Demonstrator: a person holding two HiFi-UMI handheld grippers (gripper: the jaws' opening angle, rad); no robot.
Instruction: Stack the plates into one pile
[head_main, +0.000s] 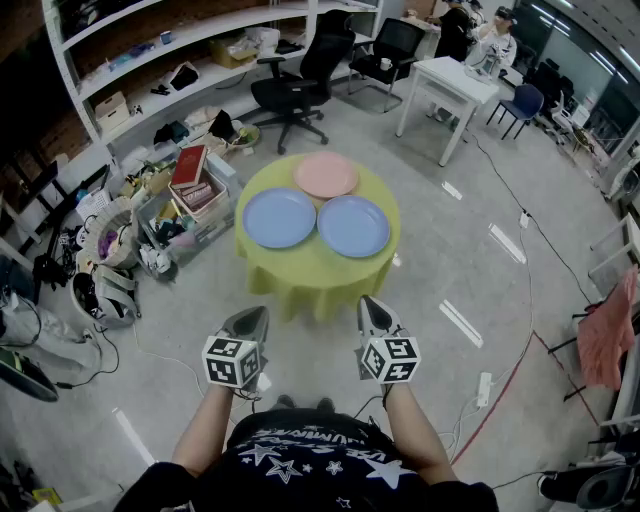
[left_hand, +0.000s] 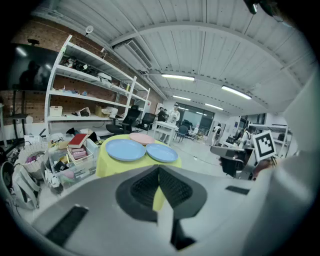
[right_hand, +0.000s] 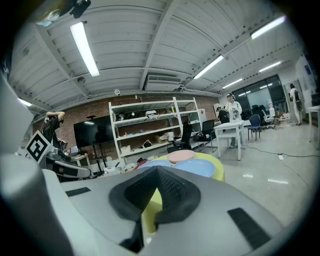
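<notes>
Head view, plates (head_main: 280, 217) on yellow table (head_main: 312, 280), cluttered shelves (head_main: 140, 62)

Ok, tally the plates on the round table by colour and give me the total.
Blue plates: 2
Pink plate: 1
Total: 3
</notes>
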